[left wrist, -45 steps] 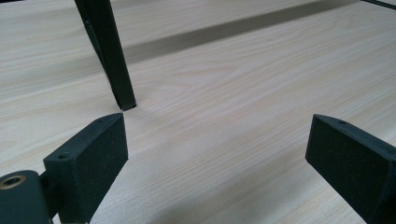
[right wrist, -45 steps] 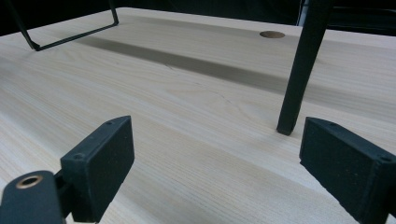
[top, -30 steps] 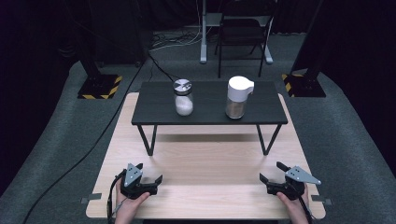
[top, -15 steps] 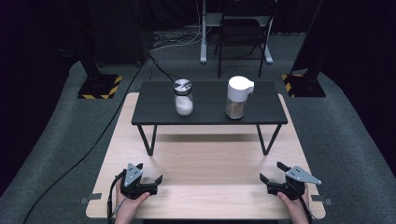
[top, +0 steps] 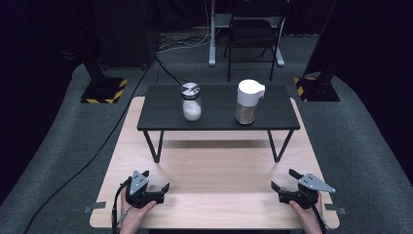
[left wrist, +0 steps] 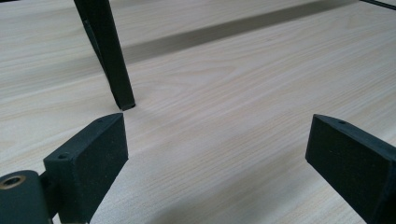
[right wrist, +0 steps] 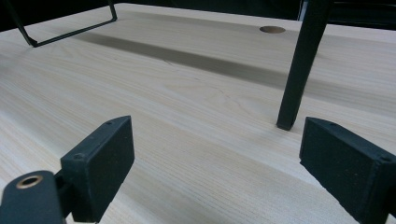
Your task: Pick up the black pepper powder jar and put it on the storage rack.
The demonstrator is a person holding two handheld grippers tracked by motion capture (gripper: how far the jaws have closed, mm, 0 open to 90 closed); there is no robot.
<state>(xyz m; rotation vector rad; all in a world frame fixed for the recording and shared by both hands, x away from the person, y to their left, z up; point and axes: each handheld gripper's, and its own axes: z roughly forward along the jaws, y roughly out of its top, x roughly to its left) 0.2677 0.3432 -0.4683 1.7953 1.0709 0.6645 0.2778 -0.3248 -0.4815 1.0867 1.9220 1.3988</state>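
Both our left tongs (top: 146, 191) and right tongs (top: 298, 191) rest wide open, empty, on the worktop (top: 219, 165). We should lift each straight toward its jar, the salt jar (top: 191, 102) and white-capped dispenser (top: 247, 101), clearing the black shelf (top: 160, 114) edge.

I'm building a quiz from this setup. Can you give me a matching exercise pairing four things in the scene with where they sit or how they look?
Things:
1. glass jar
2. white-lidded dispenser
3. left gripper
4. right gripper

Descriptions:
A. open, at the wooden table's near right
B. on the black riser, left side, silver lid, white contents
C. open, at the wooden table's near left
D. on the black riser, right side, brownish contents

Pairs: 1-B, 2-D, 3-C, 4-A
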